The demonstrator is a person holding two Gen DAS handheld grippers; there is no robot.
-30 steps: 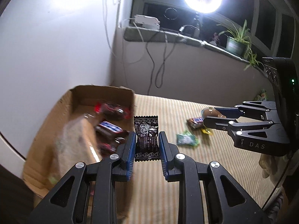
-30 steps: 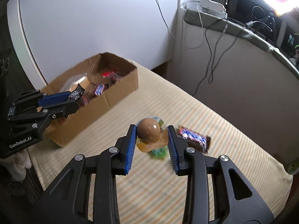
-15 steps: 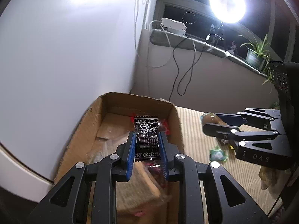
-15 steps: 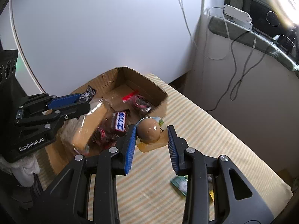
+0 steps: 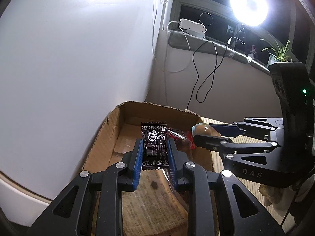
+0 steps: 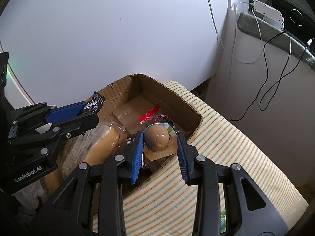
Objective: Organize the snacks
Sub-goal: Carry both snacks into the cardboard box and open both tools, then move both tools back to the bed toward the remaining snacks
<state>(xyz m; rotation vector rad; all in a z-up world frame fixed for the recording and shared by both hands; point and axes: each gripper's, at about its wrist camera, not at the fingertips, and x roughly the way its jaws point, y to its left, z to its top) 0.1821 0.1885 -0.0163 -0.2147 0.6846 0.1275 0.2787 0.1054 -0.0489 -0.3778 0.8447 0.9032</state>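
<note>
My left gripper [image 5: 154, 147] is shut on a black snack packet [image 5: 154, 145] and holds it above the open cardboard box [image 5: 110, 135]. It also shows in the right wrist view [image 6: 88, 114] with the packet [image 6: 94, 104]. My right gripper [image 6: 159, 141] is shut on a packaged brown egg [image 6: 157, 138], held over the box's right edge [image 6: 189, 110]. It shows in the left wrist view [image 5: 198, 133] with the egg [image 5: 204, 130]. In the box lie a wrapped bread loaf [image 6: 102, 147] and red wrapped snacks [image 6: 149, 114].
The box stands on a striped cloth surface [image 6: 226, 147] against a white wall [image 6: 118, 29]. Cables [image 6: 275, 68] hang from a windowsill with a white adapter [image 5: 194, 25]. A ring light [image 5: 249, 5] and a potted plant [image 5: 278, 53] stand at the window.
Both grippers moved left from the striped surface to over the box, each still holding its snack. The loose snacks on the cloth have left both views.
</note>
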